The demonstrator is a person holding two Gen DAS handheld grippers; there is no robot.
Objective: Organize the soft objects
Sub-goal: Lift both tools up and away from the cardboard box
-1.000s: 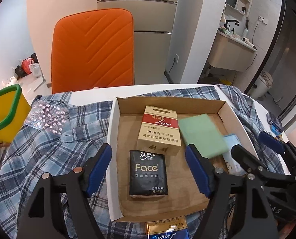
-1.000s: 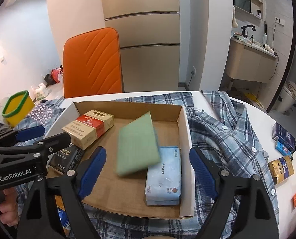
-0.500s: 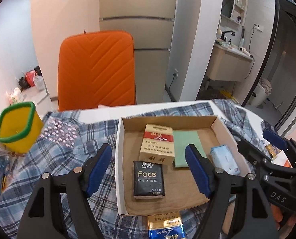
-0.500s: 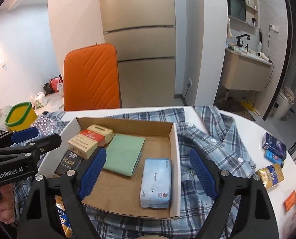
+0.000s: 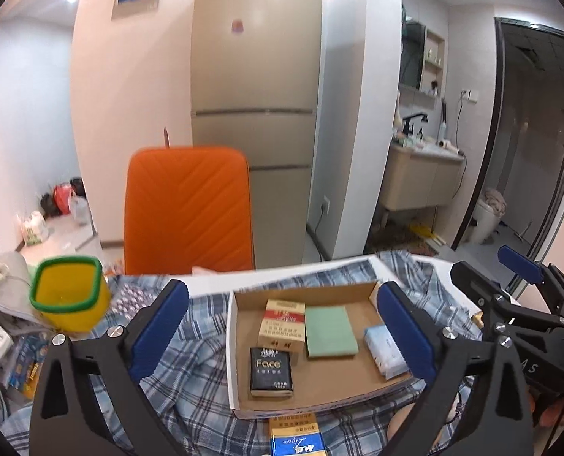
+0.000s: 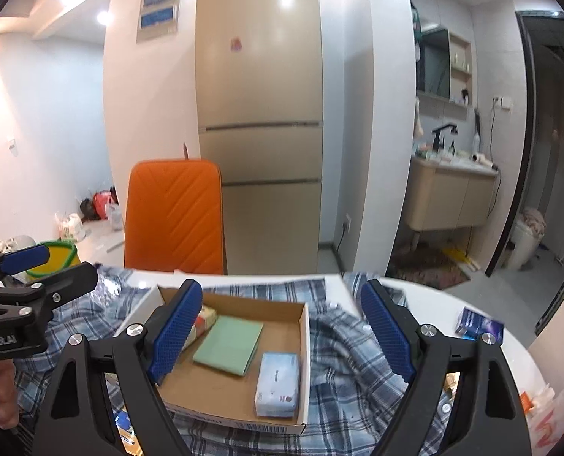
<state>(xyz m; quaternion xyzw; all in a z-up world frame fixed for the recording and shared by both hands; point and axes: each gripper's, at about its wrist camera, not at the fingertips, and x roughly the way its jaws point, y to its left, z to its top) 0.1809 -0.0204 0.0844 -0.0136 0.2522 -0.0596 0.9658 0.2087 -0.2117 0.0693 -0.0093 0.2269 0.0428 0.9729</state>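
In the cardboard box on the plaid shirt lie four things: a black tissue pack, carton, green cloth and blue tissue pack. Both the left gripper and right gripper hang spread and empty above. Packets outside suggest more sorting remains.

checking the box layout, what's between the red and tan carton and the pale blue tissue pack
A flat green folded cloth lies between the red and tan carton and the pale blue tissue pack in the cardboard box, clearest in the left wrist view.

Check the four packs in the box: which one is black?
The black "Face" tissue pack, nearest the front wall of the cardboard box; the others are red-and-tan, green and pale blue.
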